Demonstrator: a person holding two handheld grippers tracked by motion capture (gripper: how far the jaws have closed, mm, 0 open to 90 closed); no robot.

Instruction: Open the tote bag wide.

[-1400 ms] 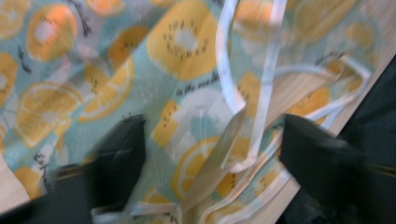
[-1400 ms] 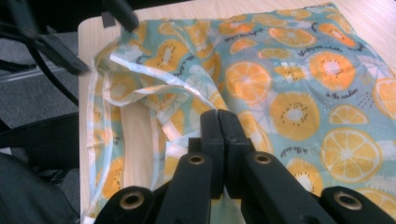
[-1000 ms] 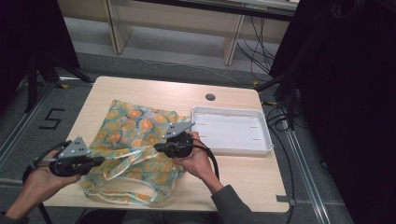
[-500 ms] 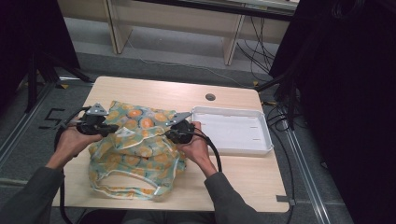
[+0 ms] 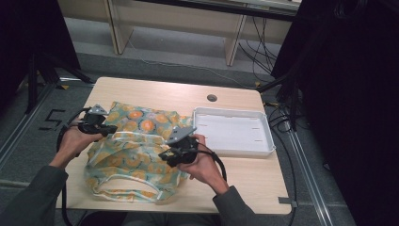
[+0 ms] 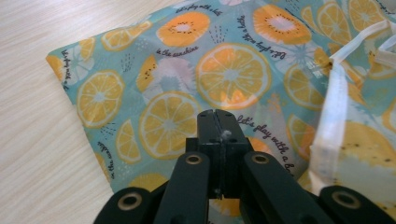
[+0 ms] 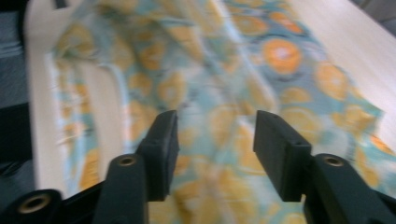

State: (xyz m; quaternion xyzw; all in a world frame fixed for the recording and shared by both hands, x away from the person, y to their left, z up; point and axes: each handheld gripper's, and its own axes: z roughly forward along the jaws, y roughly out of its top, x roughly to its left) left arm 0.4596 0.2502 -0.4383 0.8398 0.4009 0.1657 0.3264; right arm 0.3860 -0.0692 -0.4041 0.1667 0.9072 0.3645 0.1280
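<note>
**Citrus-print bag spread between two tongs**

The fabric bag (image 5: 136, 150), teal with orange and lemon slices and white handles, lies crumpled on the wooden counter (image 5: 155, 92), under and between both tongs. In the left gripper view its printed cloth (image 6: 224, 79) stretches ahead of the jaws, with one corner pointing out onto bare wood and a white handle strap (image 6: 334, 107) running down just to the side.

The left tongs (image 5: 109, 129) sit at the bag's far left edge, jaws clenched flat together; whether a fold of cloth is nipped between them I cannot tell. The right tongs (image 5: 165, 154) hover over the middle of the bag, and their jaws have just been opening: in the right gripper view they stand apart (image 7: 212, 149) with blurred cloth (image 7: 219, 60) beyond them, nothing gripped.

Beyond the right tongs, just beside the bag's edge, rests a white rectangular tray (image 5: 263, 151).
</note>
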